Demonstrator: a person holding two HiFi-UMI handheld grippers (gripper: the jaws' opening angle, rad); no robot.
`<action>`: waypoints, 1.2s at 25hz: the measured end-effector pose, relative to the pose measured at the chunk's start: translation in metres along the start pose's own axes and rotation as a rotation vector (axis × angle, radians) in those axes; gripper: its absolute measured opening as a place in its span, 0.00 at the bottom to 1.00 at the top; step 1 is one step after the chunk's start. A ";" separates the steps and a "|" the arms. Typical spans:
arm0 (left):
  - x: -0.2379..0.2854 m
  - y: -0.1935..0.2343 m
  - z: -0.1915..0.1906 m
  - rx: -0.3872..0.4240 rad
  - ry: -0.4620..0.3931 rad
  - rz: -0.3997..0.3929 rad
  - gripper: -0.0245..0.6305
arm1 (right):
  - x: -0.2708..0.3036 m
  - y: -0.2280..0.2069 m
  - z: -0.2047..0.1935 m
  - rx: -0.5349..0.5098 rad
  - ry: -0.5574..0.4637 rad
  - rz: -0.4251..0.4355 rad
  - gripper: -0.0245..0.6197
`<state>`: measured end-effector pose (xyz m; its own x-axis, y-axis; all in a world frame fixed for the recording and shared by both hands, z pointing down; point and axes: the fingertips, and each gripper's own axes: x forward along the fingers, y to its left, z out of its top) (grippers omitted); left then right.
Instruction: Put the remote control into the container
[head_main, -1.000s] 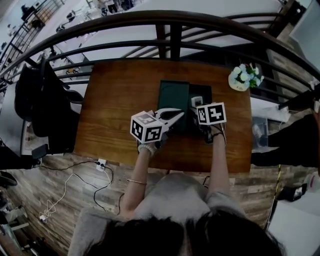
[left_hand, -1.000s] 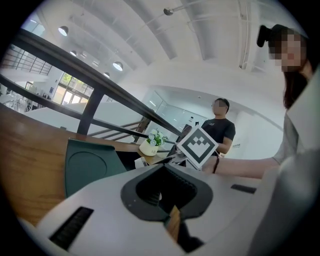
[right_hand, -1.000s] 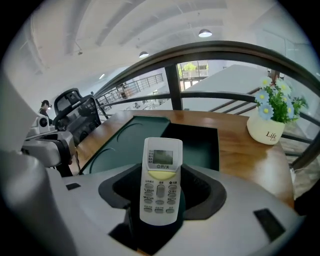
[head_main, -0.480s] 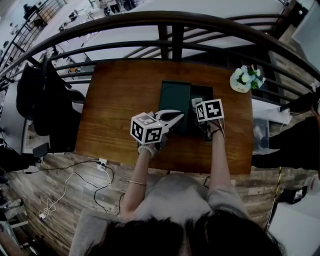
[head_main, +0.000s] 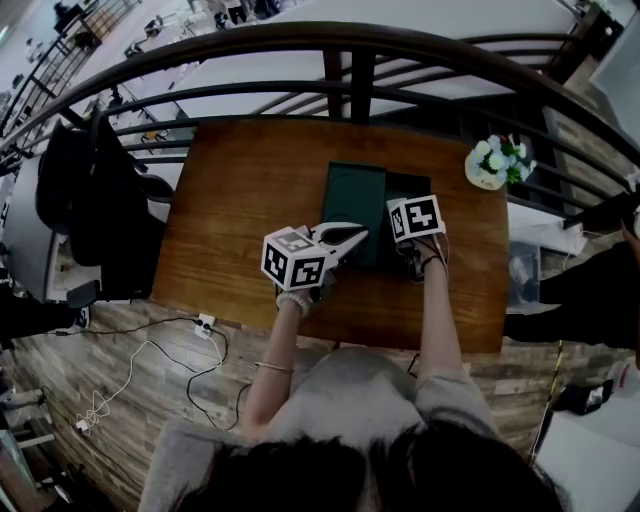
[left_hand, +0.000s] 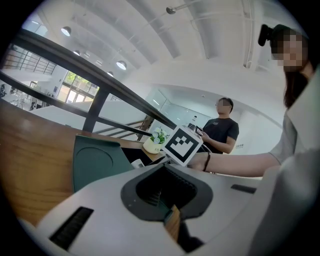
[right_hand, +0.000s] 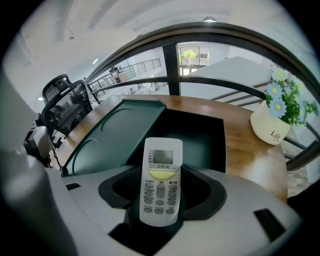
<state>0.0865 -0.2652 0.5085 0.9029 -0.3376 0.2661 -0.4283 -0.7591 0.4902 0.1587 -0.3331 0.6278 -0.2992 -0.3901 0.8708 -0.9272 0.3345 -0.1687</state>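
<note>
**Remote control brought over the container, not yet released.**

Head view: your right gripper (head_main: 414, 220) has crept toward the top of the frame. Its marker cube now covers the remote control that showed just beside it a moment ago. That puts you at the near edge of the dark container (head_main: 408, 184), right of its open lid (head_main: 352, 203) at frame centre. Your right forearm runs straight up the frame. Your left forearm angles inward, with the left gripper (head_main: 362, 233) parked at the lid's near edge.

Left gripper view: the tongs are spread with nothing between them, and they tilt up toward the railing.

Right gripper view: the tongs pinch the lower end of the remote control (right_hand: 161, 177), buttons up. Its display end points at the container's opening in the upper centre. Lowering it in and letting go look like what is left.
</note>
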 end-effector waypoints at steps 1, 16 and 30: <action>-0.001 0.000 0.000 -0.001 0.000 0.001 0.04 | 0.001 0.000 0.000 -0.007 0.006 -0.005 0.41; -0.002 0.007 -0.003 -0.015 0.005 0.014 0.04 | 0.013 -0.012 -0.005 0.000 0.089 -0.090 0.41; -0.005 0.013 -0.002 -0.023 0.006 0.019 0.04 | 0.021 -0.018 -0.013 -0.055 0.163 -0.177 0.41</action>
<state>0.0760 -0.2717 0.5151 0.8945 -0.3486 0.2801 -0.4461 -0.7394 0.5043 0.1719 -0.3359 0.6548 -0.0889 -0.3041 0.9485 -0.9469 0.3211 0.0142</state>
